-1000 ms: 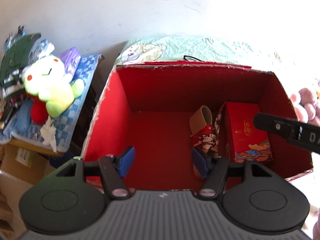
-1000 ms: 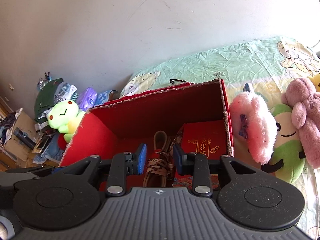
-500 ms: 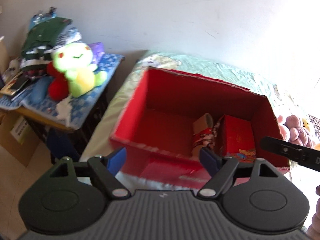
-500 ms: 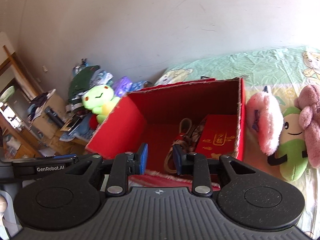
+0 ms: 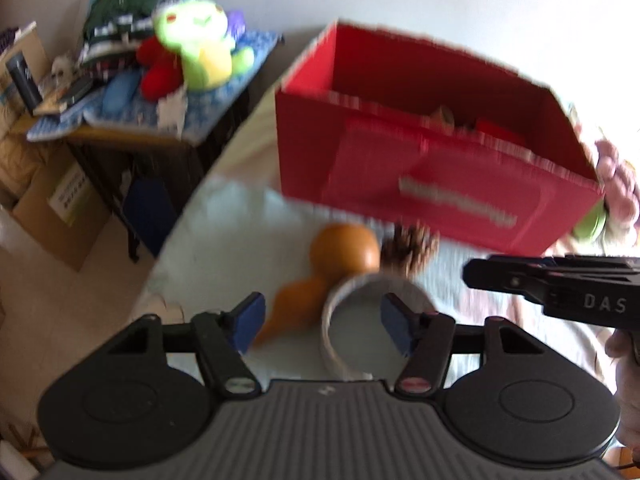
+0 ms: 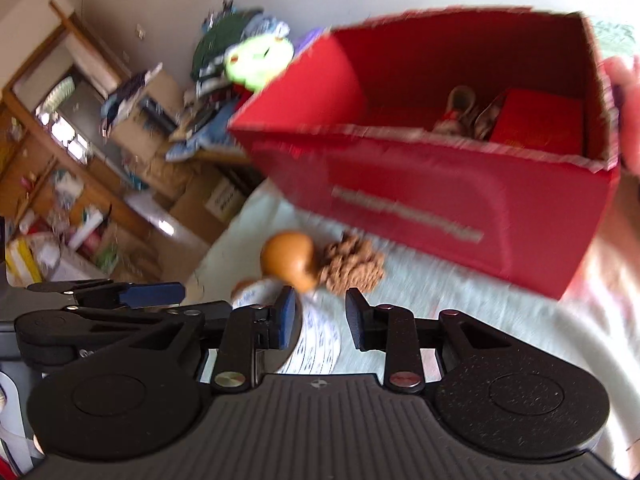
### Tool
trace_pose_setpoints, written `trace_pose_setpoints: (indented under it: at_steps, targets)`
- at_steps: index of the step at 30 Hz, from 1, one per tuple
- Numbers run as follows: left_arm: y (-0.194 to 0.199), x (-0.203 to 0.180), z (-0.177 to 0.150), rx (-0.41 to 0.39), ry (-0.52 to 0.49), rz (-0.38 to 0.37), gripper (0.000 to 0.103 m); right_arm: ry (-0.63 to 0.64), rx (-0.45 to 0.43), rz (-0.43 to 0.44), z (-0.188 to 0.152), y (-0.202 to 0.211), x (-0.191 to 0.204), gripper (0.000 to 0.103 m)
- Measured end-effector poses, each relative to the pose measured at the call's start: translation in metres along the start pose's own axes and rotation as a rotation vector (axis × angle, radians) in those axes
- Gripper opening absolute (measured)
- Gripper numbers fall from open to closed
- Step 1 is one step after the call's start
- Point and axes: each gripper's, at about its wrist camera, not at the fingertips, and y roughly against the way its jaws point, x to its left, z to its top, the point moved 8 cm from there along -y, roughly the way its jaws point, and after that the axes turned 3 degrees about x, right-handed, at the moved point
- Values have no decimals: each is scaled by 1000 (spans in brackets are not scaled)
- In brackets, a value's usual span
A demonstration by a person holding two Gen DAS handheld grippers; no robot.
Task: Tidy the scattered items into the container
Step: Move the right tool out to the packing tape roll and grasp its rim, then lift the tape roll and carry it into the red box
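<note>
The red box (image 5: 436, 184) stands open on the bed (image 5: 224, 236), at about 1 o'clock in the left wrist view; a shoe (image 6: 460, 112) and a small red carton (image 6: 540, 124) lie inside, toward its right end. In front of the box an orange gourd (image 5: 344, 248) lies touching a pine cone (image 5: 408, 246), with a roll of tape (image 5: 372, 320) just at 6 o'clock from them. The left gripper (image 5: 322, 322) hovers over the roll, jaws apart and empty. The right gripper (image 6: 320, 316), jaws part open and holding nothing, hangs above the roll. A green plush toy (image 5: 200, 46) sits on a side desk (image 5: 132, 134) at 10 o'clock
</note>
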Motion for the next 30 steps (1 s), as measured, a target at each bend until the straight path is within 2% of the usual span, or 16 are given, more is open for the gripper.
trace_pose_setpoints:
  at_steps: [2,7,10,11,13,14,18,23,30]
  targets:
    - [-9,2,-8,27,9,10,63,12,19,3,-2,-6,5,32]
    - [-26,2,-16,80,34,-12,49,18,47,-19,-10,-12,5,32]
    - [-31,-3,-18,97,22,-28,45,16,65,-40,-14,-16,4,32]
    - [-34,-5,-18,106,18,-36,41,17,74,-47,-15,-18,4,32]
    - [-39,-7,-19,131,8,-47,24,19,92,-62,-17,-22,4,31]
    - [-42,-8,-20,143,3,-49,21,15,102,-66,-18,-24,3,31]
    - [-45,-7,-19,161,-13,-64,20,-24,127,-49,-21,-27,0,19]
    - [-40,-16,-17,175,-67,-79,19,-22,143,-95,-24,-17,-3,16]
    - [-31,-56,-18,218,-181,-162,19,-85,133,-153,-34,21,-29,15]
